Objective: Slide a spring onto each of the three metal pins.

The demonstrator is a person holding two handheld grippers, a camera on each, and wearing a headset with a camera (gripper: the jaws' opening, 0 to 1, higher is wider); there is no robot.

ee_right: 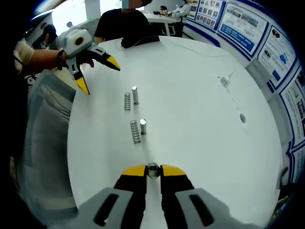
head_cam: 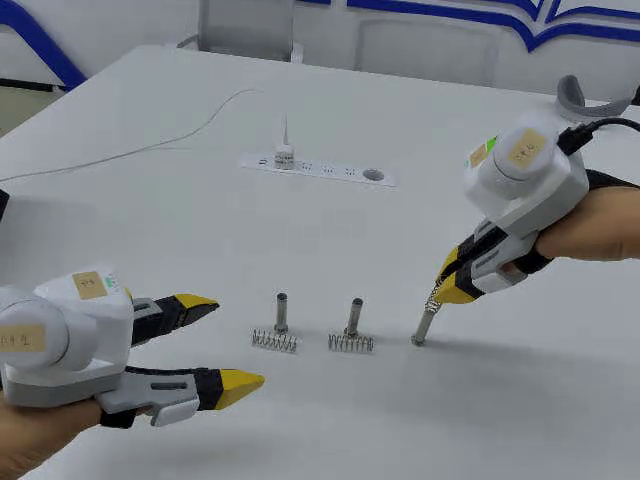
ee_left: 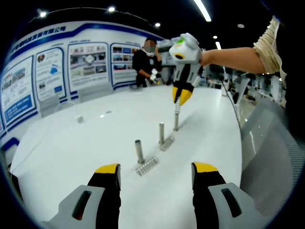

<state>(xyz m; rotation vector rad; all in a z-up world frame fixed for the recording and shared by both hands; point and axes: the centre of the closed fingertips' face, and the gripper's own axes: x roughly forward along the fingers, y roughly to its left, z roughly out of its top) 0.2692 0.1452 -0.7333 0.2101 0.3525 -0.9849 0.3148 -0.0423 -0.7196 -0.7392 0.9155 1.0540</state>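
Nearest, my left gripper [head_cam: 238,340] hovers above the desk [head_cam: 150,220] with its jaws spread wide and nothing between them. Just beyond, the left spring [head_cam: 274,341] and the middle spring [head_cam: 350,343] lie flat on the desk, each at the foot of its upright post, the left pin [head_cam: 281,312] and the middle pin [head_cam: 354,316]; neither is threaded. Further right, my right gripper [head_cam: 445,290] has its jaws pinched on the held spring [head_cam: 436,295], which sits at the top of the right pin [head_cam: 425,328], apparently just started onto it. Assessment: the springs are light, thin-wire coils, soft along their length and likely to squash or flick away under a hard pinch. Recommend a gentle hold across the coils near one end, leaving the other end open for the pin. The pins look slender and may tip if nudged. Farthest, a power strip [head_cam: 318,168] and cable [head_cam: 150,140].
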